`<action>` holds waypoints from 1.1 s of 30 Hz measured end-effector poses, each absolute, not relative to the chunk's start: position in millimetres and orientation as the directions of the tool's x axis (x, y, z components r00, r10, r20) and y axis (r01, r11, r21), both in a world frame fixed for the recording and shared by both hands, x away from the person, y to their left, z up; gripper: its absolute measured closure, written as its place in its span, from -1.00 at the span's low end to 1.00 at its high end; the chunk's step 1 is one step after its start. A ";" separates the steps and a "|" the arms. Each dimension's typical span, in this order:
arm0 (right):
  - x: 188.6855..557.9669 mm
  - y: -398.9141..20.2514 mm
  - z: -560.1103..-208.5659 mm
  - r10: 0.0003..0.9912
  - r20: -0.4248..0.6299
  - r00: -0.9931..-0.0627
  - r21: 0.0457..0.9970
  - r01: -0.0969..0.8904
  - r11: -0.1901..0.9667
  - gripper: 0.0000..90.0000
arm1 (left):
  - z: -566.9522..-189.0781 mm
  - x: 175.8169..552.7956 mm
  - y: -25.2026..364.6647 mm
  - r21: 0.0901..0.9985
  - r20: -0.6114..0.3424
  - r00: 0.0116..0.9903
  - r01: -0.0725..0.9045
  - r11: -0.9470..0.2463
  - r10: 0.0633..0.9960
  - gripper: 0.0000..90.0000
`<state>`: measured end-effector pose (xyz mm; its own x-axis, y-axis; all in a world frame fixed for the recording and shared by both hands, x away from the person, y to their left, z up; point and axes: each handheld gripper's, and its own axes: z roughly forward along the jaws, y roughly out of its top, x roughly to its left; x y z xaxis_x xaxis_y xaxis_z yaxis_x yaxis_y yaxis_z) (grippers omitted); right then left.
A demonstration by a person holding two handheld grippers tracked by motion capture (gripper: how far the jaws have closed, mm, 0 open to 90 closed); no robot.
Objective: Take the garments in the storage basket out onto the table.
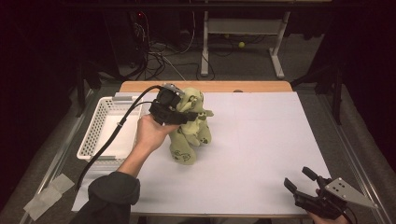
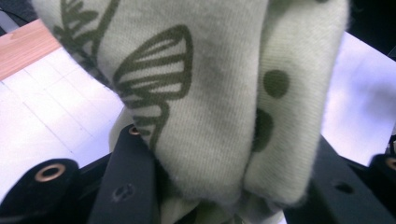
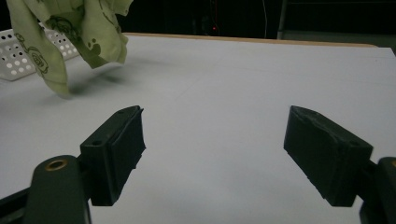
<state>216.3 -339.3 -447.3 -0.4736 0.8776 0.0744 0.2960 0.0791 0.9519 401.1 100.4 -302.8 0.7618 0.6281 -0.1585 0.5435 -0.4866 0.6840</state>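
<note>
cloth: a pale green printed garment (image 1: 189,128), bunched and hanging above the white table sheet (image 1: 261,140), toward ten o'clock from the table's middle.
left gripper (image 1: 187,115): jaws clamped on the cloth's upper folds; the left gripper view has fabric (image 2: 205,107) packed between both black jaws.
right gripper (image 1: 299,179): resting at five o'clock on the table, jaws spread wide with nothing between them (image 3: 212,149).
basket: a white perforated basket (image 1: 95,135) at nine o'clock, just beside the cloth.
progress: i'd say the pickup is done; laying it out or dropping it in the basket looks left.
views: the right gripper view shows the hem clear of the table (image 3: 56,88); the high view hides that gap.
</note>
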 end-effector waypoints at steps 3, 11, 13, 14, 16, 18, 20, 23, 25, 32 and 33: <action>216.9 -339.4 -447.5 0.877 0.072 -0.475 0.951 0.297 0.082 -0.54 | -308.0 404.3 97.0 0.681 -0.161 0.763 0.545 -0.489 0.625 0.33; 217.0 -340.1 -447.6 0.876 0.074 -0.476 0.952 0.296 0.081 -0.54 | -320.3 409.7 91.7 0.681 -0.147 0.763 0.540 -0.495 0.629 0.32; 217.1 -340.1 -447.6 0.876 0.078 -0.476 0.951 0.299 0.078 -0.54 | -322.7 411.1 92.1 0.678 -0.151 0.760 0.545 -0.493 0.632 0.32; 217.1 -340.1 -447.6 0.876 0.078 -0.476 0.951 0.299 0.078 -0.54 | -324.0 411.8 92.2 0.678 -0.154 0.755 0.550 -0.488 0.637 0.32; 217.0 -340.1 -447.6 0.876 0.074 -0.477 0.952 0.296 0.080 -0.54 | -326.6 413.3 93.2 0.676 -0.151 0.751 0.553 -0.487 0.643 0.32; 216.9 -339.9 -447.5 0.876 0.075 -0.476 0.952 0.297 0.080 -0.54 | -329.7 414.1 94.3 0.677 -0.152 0.750 0.553 -0.485 0.644 0.31; 216.9 -339.6 -447.5 0.876 0.074 -0.476 0.951 0.297 0.081 -0.54 | -333.3 415.4 95.7 0.674 -0.153 0.748 0.557 -0.485 0.646 0.30; 217.1 -339.6 -447.6 0.877 0.074 -0.475 0.951 0.297 0.081 -0.54 | -340.4 418.6 97.1 0.664 -0.151 0.738 0.568 -0.486 0.657 0.29; 217.1 -339.8 -447.7 0.877 0.079 -0.475 0.950 0.301 0.078 -0.54 | -344.2 420.1 98.3 0.661 -0.155 0.733 0.575 -0.482 0.662 0.29; 216.9 -340.0 -447.6 0.876 0.079 -0.476 0.951 0.299 0.077 -0.54 | -358.9 423.7 96.8 0.645 -0.155 0.720 0.593 -0.482 0.677 0.26; 216.9 -340.0 -447.6 0.876 0.078 -0.476 0.951 0.298 0.077 -0.54 | -360.7 424.4 96.5 0.644 -0.156 0.718 0.595 -0.482 0.678 0.26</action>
